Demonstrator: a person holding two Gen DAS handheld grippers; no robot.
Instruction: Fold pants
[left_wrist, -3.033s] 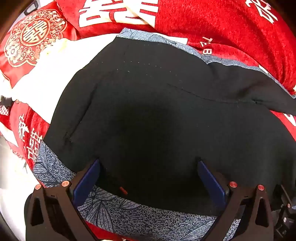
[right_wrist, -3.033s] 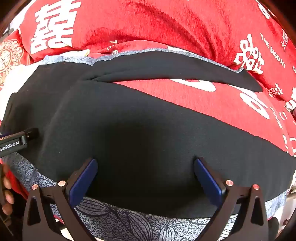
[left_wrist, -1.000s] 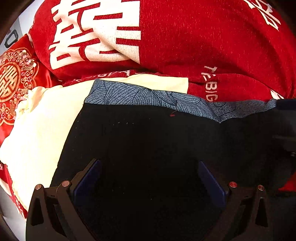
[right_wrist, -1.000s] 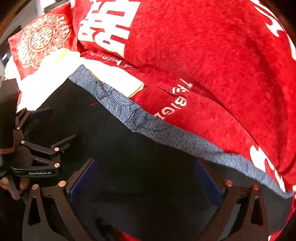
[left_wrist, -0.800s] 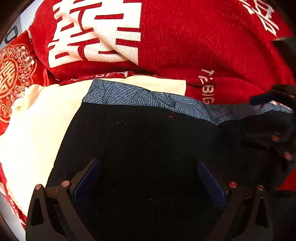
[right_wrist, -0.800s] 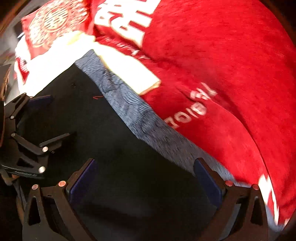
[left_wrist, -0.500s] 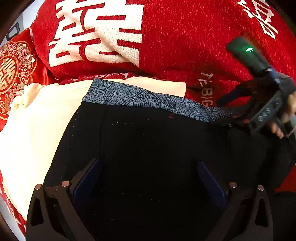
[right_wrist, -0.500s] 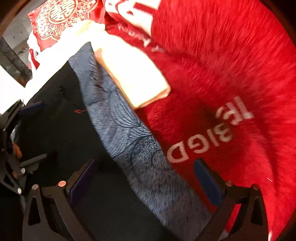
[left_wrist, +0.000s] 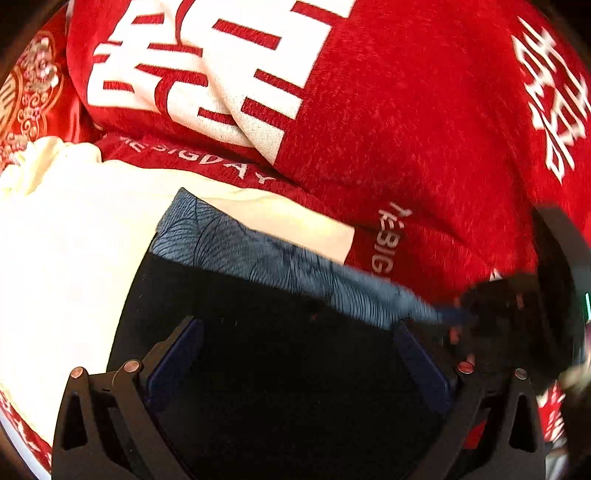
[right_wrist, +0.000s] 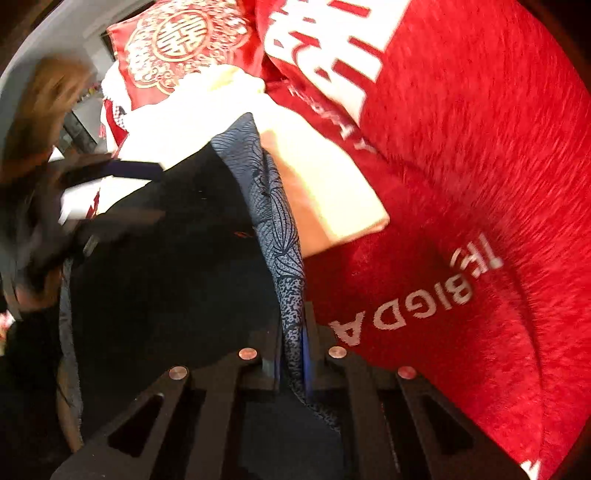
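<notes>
Black pants (left_wrist: 280, 369) under the spread-wide left hand-held gripper (left_wrist: 295, 354), right hand-held gripper (right_wrist: 291, 354), wide a moment ago, now pinching their patterned waistband (right_wrist: 273, 206), red blanket (right_wrist: 480, 147) beneath

The left gripper (left_wrist: 295, 354) hovers with its blue-padded jaws spread wide. The right gripper (right_wrist: 291, 354) has its jaws pinched together on a grey patterned fabric band (right_wrist: 273, 206).

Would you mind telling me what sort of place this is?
Probably a bedroom, on a bed made up for a wedding: a plush red blanket with large white characters, and a red embroidered pillow behind it.
</notes>
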